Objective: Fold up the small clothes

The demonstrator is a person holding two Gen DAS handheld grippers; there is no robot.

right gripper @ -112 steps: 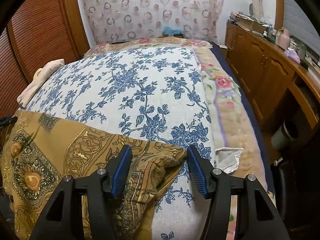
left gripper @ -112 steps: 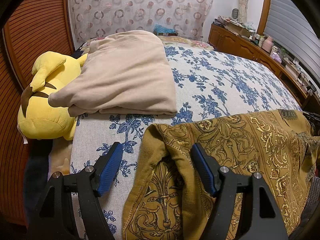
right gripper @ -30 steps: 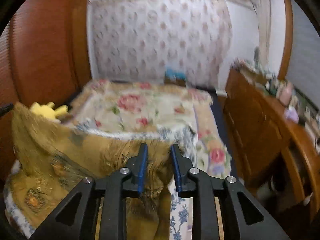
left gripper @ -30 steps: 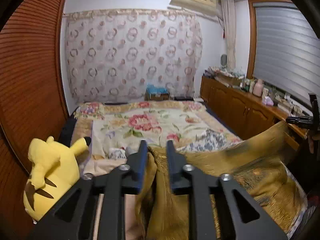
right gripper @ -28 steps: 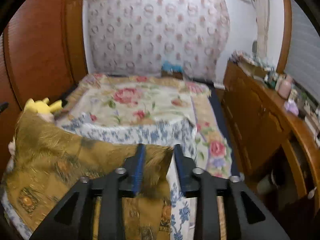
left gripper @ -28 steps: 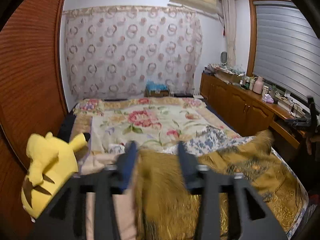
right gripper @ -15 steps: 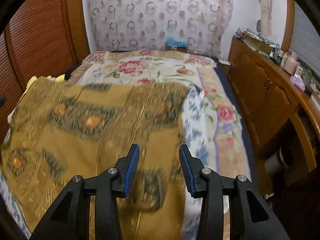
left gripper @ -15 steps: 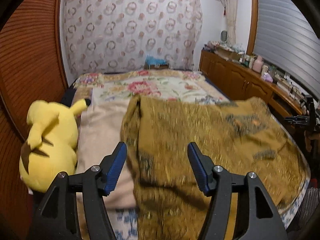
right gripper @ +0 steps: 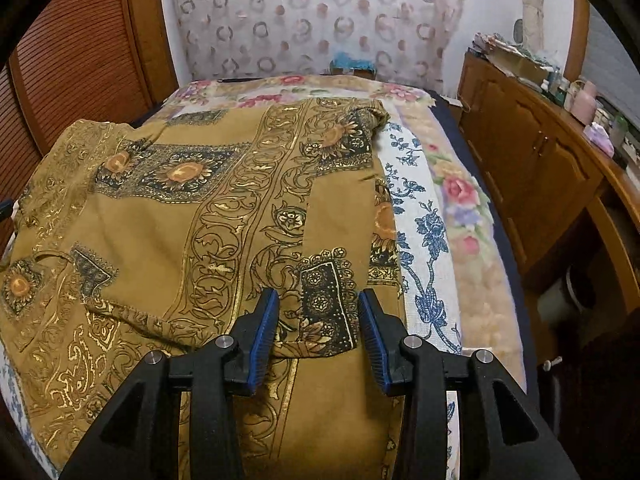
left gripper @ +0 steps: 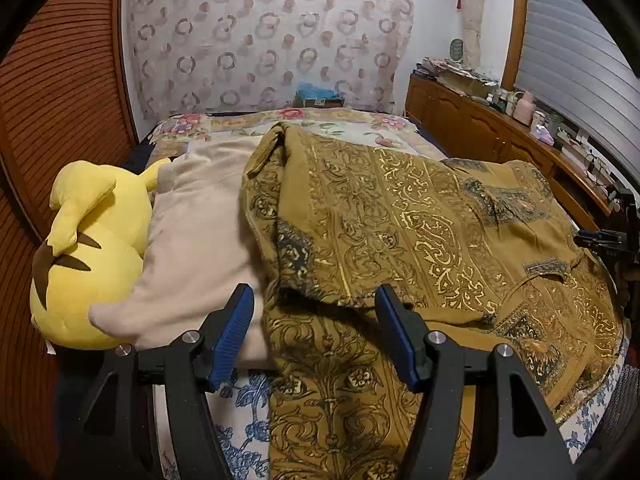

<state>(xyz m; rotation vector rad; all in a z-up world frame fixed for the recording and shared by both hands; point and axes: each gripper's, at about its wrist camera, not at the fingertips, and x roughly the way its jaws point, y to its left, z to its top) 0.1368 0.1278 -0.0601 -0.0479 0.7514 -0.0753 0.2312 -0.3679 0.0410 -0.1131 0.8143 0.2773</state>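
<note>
both grippers stand released, nothing pinched. from the left gripper, the folded shirt spills onto the beige cloth by the yellow plush; a careless pinch there might catch both. from the right gripper, the shirt's edge lies near the bed's side, so a tug could slide it off; room remains toward the curtain.

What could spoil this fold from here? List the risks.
1. The ochre garment lies rumpled near the left gripper, with a raised ridge; folding on would likely trap creases.
2. Its left edge overlaps the beige cloth; a pinch there might lift both.
3. On the right, the garment's edge sits near the side of the bed; tugging that way with the right gripper might slide it off.
</note>
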